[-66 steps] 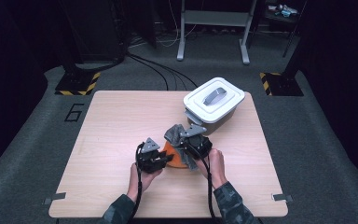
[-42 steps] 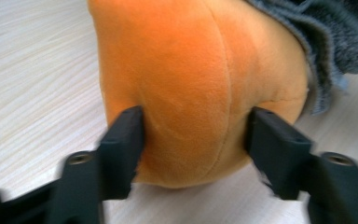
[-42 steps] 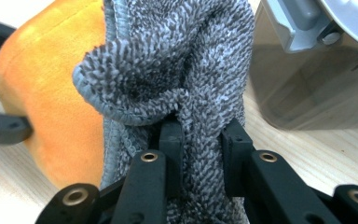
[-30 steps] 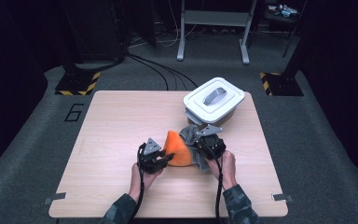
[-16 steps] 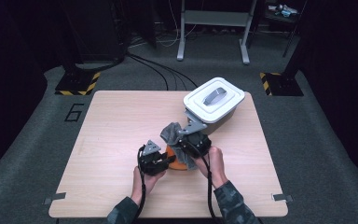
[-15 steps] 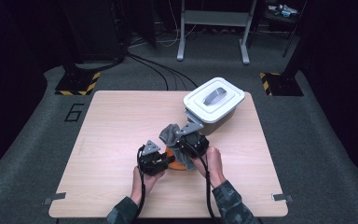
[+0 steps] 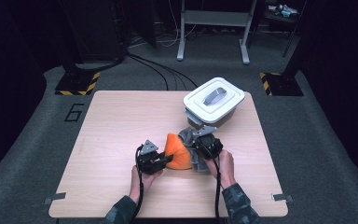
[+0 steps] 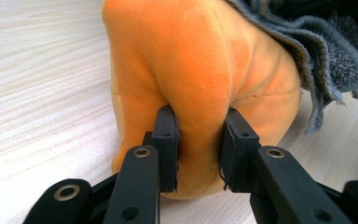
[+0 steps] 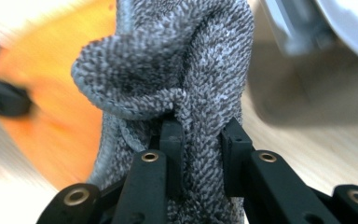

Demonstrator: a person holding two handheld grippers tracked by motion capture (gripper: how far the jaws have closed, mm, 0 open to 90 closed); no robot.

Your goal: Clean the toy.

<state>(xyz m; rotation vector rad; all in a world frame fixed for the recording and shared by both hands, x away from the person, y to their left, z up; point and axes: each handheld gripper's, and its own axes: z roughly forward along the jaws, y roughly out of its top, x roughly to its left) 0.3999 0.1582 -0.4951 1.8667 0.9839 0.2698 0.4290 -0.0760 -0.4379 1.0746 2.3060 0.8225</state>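
So the person is working two cloths at once on the pale wooden table [image 7: 112, 121]. The left gripper [image 7: 168, 160] is pinching a fold of the soft orange fleece cloth [image 7: 178, 154]; in the left gripper view you can see the two black jaws squeezing a ridge of that orange cloth [image 8: 200, 79] between them, with the fabric bulging out above the pads. The right gripper [image 7: 196, 148] is doing the same with the grey terry towel [image 7: 189, 135]: in the right gripper view its jaws are clamped on a bunched strip of the grey towel [image 9: 177, 65], pressed nearly together with the loops squashed in the middle.

Taking the white lidded plastic box [image 7: 213, 99] as the landmark: both cloths are sitting just in front of it, on the person's side, the grey towel lying closer to the box and the orange cloth touching the towel on the side away from the box. The grey towel is overlapping the orange one's edge. Both hands are coming in from the near table edge, one on either side of the bundle.
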